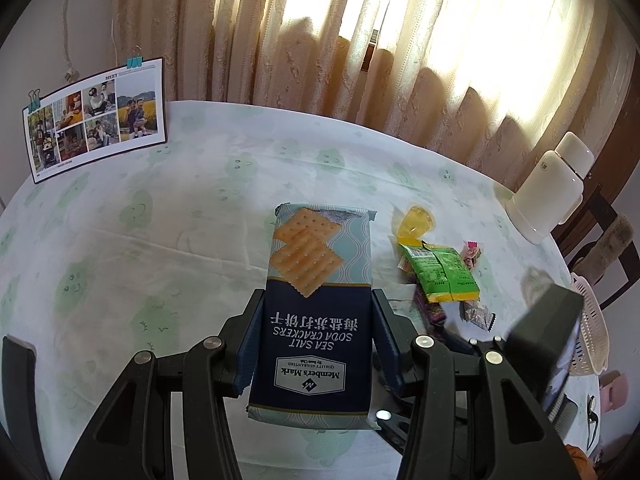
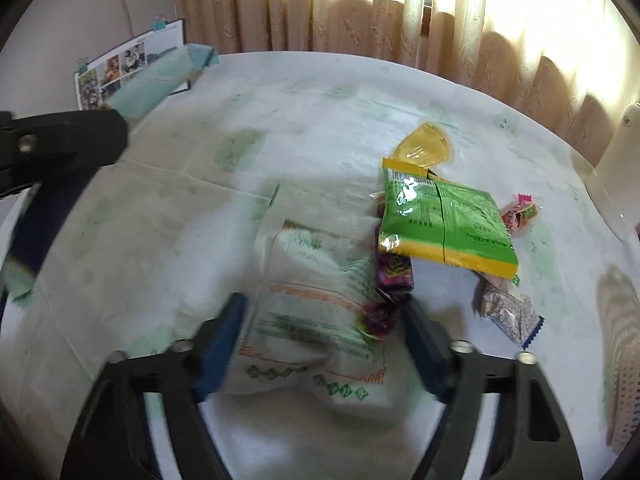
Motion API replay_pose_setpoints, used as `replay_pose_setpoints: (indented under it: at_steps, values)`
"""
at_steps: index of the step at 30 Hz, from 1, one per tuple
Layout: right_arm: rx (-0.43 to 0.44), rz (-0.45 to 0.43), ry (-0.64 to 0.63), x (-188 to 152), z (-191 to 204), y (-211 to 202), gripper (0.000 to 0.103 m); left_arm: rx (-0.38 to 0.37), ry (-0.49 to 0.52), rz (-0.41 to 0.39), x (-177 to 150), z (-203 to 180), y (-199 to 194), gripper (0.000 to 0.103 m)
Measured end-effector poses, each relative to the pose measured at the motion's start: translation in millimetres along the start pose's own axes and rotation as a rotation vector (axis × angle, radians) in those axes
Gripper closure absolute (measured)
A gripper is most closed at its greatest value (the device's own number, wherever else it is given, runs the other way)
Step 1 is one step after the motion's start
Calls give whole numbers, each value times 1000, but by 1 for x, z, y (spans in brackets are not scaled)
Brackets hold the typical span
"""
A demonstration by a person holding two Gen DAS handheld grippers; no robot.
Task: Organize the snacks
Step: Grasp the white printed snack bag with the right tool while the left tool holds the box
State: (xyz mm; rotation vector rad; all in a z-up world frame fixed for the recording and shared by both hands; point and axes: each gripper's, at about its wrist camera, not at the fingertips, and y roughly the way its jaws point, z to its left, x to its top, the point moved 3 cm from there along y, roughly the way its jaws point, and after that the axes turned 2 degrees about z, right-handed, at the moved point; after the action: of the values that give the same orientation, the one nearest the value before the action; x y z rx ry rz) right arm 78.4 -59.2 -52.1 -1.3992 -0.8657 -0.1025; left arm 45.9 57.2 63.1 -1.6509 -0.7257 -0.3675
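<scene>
Blue-padded fingers (image 1: pixel 256 344) of the left gripper (image 1: pixel 316 336) are clamping a navy and pale-blue foil pack of soda crackers (image 1: pixel 320 280) above the cloth-covered bench (image 1: pixel 160 220). To the right, the right gripper (image 2: pixel 324 340) is straddling a white plastic snack bag (image 2: pixel 308 320), its pads apart from it, while a green and yellow sachet (image 2: pixel 440 220) is lying just beyond, overlapping a clear yellow jelly cup (image 2: pixel 424 148).

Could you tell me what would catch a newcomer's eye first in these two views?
First, the navy pack of sea salt soda crackers, clamped upright between the left gripper fingers above the table. Next, the green snack packet lying over smaller sweets at the table's right, with the white wrapper between the right gripper fingers.
</scene>
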Motion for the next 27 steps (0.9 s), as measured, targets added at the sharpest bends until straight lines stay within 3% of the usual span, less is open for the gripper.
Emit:
replay_pose_setpoints:
  at_steps: [5,11,17,21,24,27]
  values:
    - [38,-16,1,-18,-6,-17,47,0,3,0,0,0,0,57]
    - [185,-36,94,-43,-23,-42,51,1,18,3,-2,-3,1,57]
    - [273,-83,179,-58,-40,-67,52,7,31,12,-5,-8,5,57]
    - [568,-54,371,-68,-62,-66,52,8,35,15,-6,-10,6,57]
    - [661,-31,485,-79,-74,-57,52,10,37,16,-6,-11,7,57]
    - [717,-18,519,-86,-76,-55,52,13,37,20,-7,-12,9,57]
